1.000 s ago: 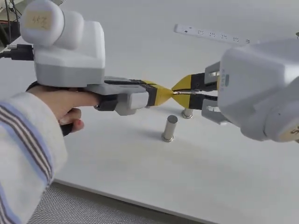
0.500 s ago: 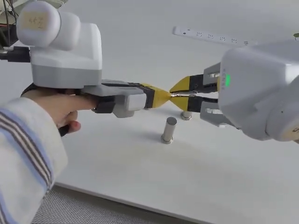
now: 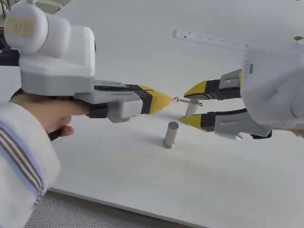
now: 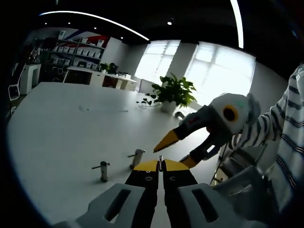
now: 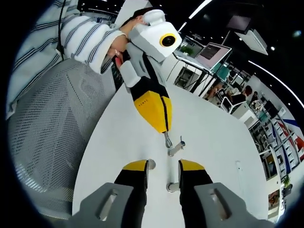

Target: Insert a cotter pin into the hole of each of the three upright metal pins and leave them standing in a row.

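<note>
My left gripper is shut on a thin cotter pin, which sticks out of its yellow tips toward the right. My right gripper stands open just past the cotter pin's far end, with nothing between its fingers. An upright metal pin stands on the white table below the two tips. A second one stands behind it, partly hidden. In the left gripper view, two metal pins stand with a cotter pin crossing each, left of my shut jaws.
A white power strip lies at the back of the table. The table's near edge runs along the bottom of the head view, with a grey mesh chair below it. A potted plant stands far off.
My right gripper has opened, let go of the cotter pin and drawn back to the right. The left gripper keeps the cotter pin and has hardly moved.
</note>
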{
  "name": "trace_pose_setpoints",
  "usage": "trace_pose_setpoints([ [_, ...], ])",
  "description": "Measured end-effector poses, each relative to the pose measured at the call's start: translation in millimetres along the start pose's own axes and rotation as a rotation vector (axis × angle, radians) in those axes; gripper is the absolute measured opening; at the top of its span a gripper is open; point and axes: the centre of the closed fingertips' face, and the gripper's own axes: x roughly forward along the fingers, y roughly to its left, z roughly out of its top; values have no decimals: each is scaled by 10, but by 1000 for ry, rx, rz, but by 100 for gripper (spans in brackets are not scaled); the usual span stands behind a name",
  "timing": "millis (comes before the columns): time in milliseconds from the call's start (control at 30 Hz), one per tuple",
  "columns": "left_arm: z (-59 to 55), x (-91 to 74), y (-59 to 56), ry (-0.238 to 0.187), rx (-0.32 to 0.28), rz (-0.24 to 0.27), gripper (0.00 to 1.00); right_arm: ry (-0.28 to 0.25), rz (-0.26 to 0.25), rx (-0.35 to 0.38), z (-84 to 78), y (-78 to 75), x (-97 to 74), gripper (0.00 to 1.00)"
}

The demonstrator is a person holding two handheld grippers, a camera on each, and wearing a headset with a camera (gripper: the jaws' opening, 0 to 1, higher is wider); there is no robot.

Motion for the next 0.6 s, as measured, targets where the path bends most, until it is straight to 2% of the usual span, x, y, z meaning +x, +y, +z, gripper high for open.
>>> trace_pose_setpoints([
  [67,-9,-7,-26,10,46,-6,0,-12,19,42,-22,14,0,22],
  [167,4,-19,-69,0,50,-22,0,-44,48,115,24,45,-33,22],
  [233,32,-29,-113,-16,103,-43,0,-56,64,149,28,44,-49,22],
  [333,56,-27,-181,-28,193,-59,0,-50,72,153,15,55,-55,21],
  [467,0,-20,-263,0,296,-90,0,-63,106,177,57,134,-60,21],
  [567,-29,1,-354,12,325,-109,0,-82,125,199,109,175,-70,21],
  [600,-44,-21,-323,14,340,-117,0,-78,131,192,112,190,-68,20],
])
